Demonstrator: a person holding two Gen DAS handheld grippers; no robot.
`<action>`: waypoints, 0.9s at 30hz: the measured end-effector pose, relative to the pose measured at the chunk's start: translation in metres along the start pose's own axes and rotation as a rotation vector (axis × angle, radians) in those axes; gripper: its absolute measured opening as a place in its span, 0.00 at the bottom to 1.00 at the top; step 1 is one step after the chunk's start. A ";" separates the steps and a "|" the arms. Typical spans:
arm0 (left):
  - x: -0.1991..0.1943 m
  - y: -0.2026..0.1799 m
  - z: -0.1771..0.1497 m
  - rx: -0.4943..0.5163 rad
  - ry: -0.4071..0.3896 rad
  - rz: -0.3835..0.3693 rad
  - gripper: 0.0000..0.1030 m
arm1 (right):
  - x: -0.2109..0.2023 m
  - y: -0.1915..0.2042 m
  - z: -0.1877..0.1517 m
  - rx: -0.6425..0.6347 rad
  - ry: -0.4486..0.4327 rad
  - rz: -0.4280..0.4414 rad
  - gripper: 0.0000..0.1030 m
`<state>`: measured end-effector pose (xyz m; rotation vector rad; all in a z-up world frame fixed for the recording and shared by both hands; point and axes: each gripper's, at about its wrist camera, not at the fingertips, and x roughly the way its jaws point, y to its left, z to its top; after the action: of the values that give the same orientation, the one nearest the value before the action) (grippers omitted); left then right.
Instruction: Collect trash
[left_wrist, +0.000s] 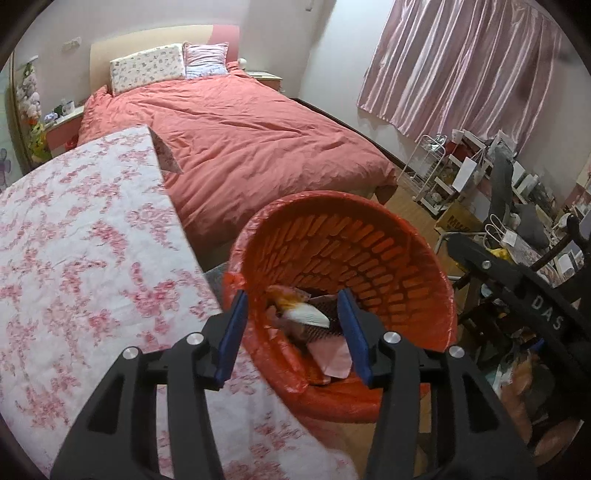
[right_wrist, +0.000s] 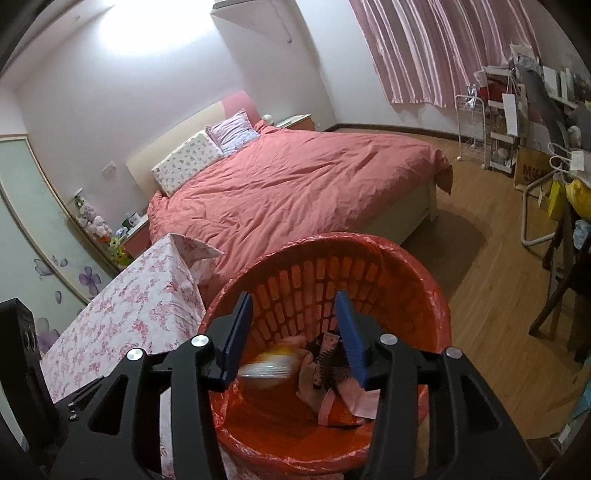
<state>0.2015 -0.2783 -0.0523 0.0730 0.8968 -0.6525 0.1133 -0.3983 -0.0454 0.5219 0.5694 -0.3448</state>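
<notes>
The red-lined trash basket (left_wrist: 369, 236) is sitting at lower centre, beside the floral-covered table (left_wrist: 85, 240). The left gripper (left_wrist: 291, 332) and right gripper (right_wrist: 293, 332) are hovering over it, jaws parted, gripping nothing. Wrappers (right_wrist: 273, 363) are lying inside.

The left gripper (left_wrist: 291, 328) hangs over a red, bag-lined waste basket (left_wrist: 369, 236), its blue-padded jaws standing apart with nothing between them, above a heap of wrappers and paper scraps (left_wrist: 314, 325) inside. A table under a pink floral cloth (left_wrist: 85, 236) sits just beside the basket, with a bed in a salmon duvet (left_wrist: 251, 147) behind. Pink curtains (left_wrist: 461, 62) hang above cluttered shelving (left_wrist: 461, 173) at right.
</notes>
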 end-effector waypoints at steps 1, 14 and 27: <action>-0.005 0.002 -0.002 0.000 -0.008 0.008 0.50 | -0.008 0.002 -0.002 -0.009 -0.010 -0.012 0.51; -0.136 0.036 -0.058 -0.017 -0.249 0.205 0.93 | -0.093 0.034 -0.032 -0.105 -0.147 -0.123 0.92; -0.226 0.061 -0.138 -0.071 -0.387 0.446 0.96 | -0.149 0.077 -0.095 -0.232 -0.303 -0.306 0.95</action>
<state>0.0374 -0.0724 0.0163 0.0765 0.5024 -0.2053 -0.0107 -0.2585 0.0027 0.1512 0.3866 -0.6284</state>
